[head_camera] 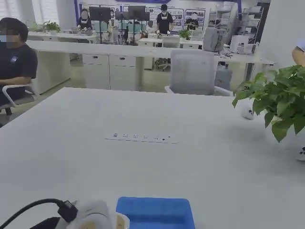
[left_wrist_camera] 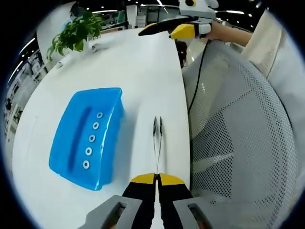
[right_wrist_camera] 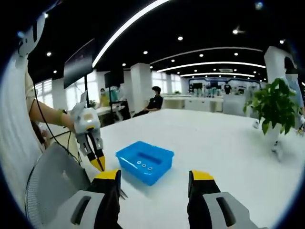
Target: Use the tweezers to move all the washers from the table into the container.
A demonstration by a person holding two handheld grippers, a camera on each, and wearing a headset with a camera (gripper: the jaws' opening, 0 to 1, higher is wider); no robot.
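Head view: a blue rectangular plastic container (head_camera: 155, 212) sits on the white table (head_camera: 143, 167) at the lower edge of the picture. Just left of it is the white body of a gripper (head_camera: 93, 214) with a black cable; its jaws are cut off, so I cannot tell which side it is or how it stands. A potted green plant (head_camera: 281, 100) stands at the right edge of the table.

Left gripper view: the left gripper (left_wrist_camera: 156, 180) has its yellow-tipped black jaws pressed together on the rear end of thin metal tweezers (left_wrist_camera: 157, 138). The tweezers reach forward over the table near its edge, their two tips slightly apart with nothing between them. To their left, apart from them, is the blue container, with five small metal washers (left_wrist_camera: 92, 139) lying in a row inside it. A grey mesh chair back (left_wrist_camera: 238, 143) lies beyond the table edge. The right gripper (left_wrist_camera: 183, 29) shows at the top, held in a hand.

Right gripper view: the right gripper (right_wrist_camera: 156, 179) has its jaws wide apart, gripping and touching nothing. Beyond them the blue container rests on the table with the washers in it. The left gripper hangs to the left of the container, yellow tips pointing down; the tweezers are probably the thin shape below it, but it is too small to be sure.
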